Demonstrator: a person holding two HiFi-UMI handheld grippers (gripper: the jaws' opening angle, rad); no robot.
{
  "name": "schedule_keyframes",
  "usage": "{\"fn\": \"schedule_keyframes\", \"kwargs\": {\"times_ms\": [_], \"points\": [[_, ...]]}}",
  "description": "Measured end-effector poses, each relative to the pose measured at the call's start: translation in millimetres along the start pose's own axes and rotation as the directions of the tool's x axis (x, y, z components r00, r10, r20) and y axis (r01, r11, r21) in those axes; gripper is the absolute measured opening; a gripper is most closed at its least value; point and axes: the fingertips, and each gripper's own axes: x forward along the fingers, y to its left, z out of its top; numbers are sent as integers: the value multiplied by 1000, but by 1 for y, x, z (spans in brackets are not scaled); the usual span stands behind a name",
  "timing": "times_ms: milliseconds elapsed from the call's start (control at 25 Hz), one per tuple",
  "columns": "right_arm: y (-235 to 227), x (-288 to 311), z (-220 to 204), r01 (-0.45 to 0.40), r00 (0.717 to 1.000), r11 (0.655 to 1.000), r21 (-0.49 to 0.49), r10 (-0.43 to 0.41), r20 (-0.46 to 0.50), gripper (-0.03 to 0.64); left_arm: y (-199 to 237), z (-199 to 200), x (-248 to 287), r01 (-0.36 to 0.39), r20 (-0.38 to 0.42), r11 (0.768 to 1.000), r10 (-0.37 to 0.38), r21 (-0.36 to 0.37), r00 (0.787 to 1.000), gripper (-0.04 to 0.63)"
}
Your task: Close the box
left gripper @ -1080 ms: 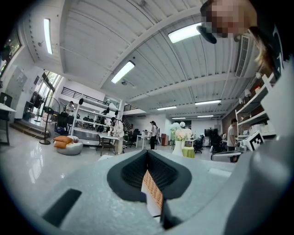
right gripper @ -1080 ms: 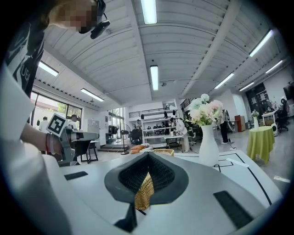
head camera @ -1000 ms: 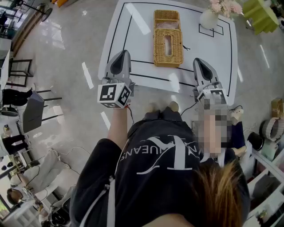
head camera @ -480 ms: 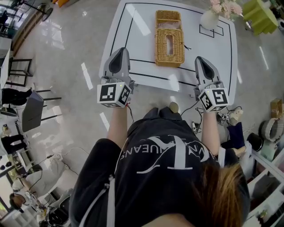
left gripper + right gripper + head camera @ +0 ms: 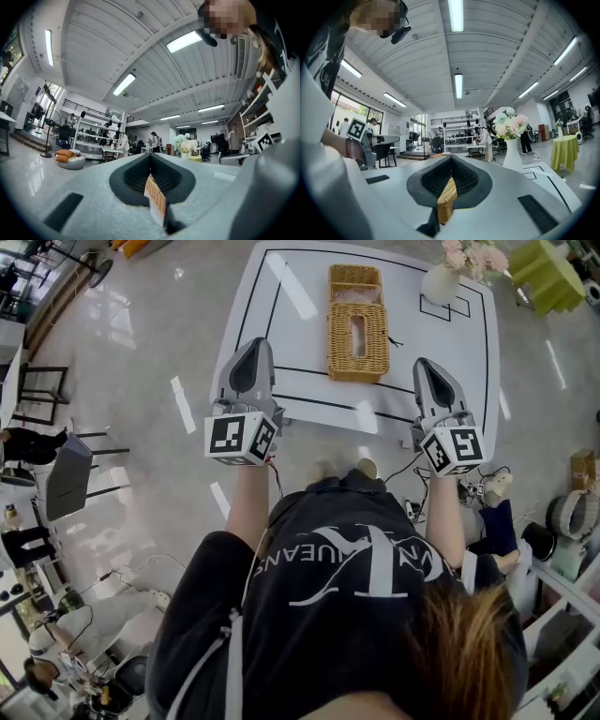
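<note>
A wicker box [image 5: 356, 332] lies in the upper centre of the frame on a white table [image 5: 295, 324]. The left gripper [image 5: 259, 345] and right gripper [image 5: 421, 365] hover at its near edge, clear of the box, jaws pressed together and gripping nothing.

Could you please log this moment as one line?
left gripper shut, empty | right gripper shut, empty | box open, untouched, on table

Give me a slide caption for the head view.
Person holds left gripper and right gripper, both shut, at the near edge of the white table, short of the wicker box.
</note>
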Motion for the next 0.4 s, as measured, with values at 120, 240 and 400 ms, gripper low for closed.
{"fn": "schedule_keyframes", "kwargs": {"times_ms": [120, 240, 400], "points": [[1, 1, 1, 1, 1000, 1000, 0, -1, 2, -5, 1, 1, 1, 4, -1, 1000, -4, 2, 1000, 8], [1, 2, -1, 2, 1000, 1000, 2, -2, -1, -3, 2, 0, 2, 3, -3, 1000, -3, 0, 1000, 8], [1, 2, -5, 2, 1000, 1000, 5, -2, -4, -5, 3, -6, 2, -2, -18, 1000, 2, -8, 1000, 8]]}}
